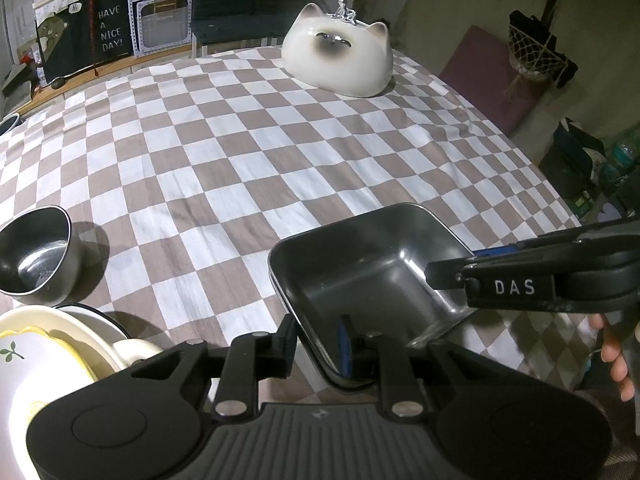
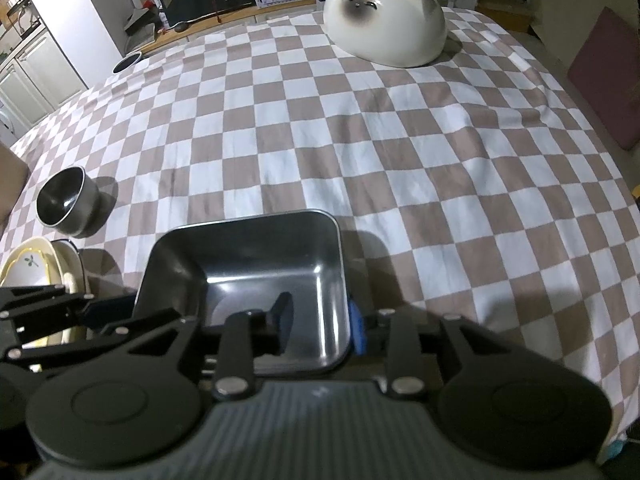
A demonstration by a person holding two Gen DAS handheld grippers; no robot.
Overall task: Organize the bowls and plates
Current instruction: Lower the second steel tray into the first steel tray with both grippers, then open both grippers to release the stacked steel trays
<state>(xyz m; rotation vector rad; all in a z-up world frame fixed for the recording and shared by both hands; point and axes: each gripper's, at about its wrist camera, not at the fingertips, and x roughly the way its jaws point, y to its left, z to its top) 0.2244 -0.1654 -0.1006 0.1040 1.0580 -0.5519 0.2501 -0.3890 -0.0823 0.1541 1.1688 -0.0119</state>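
Note:
A square steel tray (image 1: 372, 268) (image 2: 256, 276) rests on the checkered tablecloth near the front edge. My left gripper (image 1: 316, 340) is shut on its near-left wall, one finger outside and the blue pad inside. My right gripper (image 2: 320, 320) straddles the tray's right wall: its dark finger is inside with a gap to the wall, and the blue pad is outside, so it stands open. The left wrist view has the right gripper (image 1: 456, 264) reaching in from the right. A round steel bowl (image 1: 36, 256) (image 2: 66, 204) stands to the left. Stacked cream plates (image 1: 48, 352) (image 2: 36, 268) lie at the front left.
A white cat-faced ceramic bowl (image 1: 338, 56) (image 2: 384, 20) lies upside down at the table's far side. The checkered tablecloth (image 1: 240, 160) stretches between it and the tray. A person's fingers (image 1: 616, 352) show at the right. Shelves and a sign stand behind the table.

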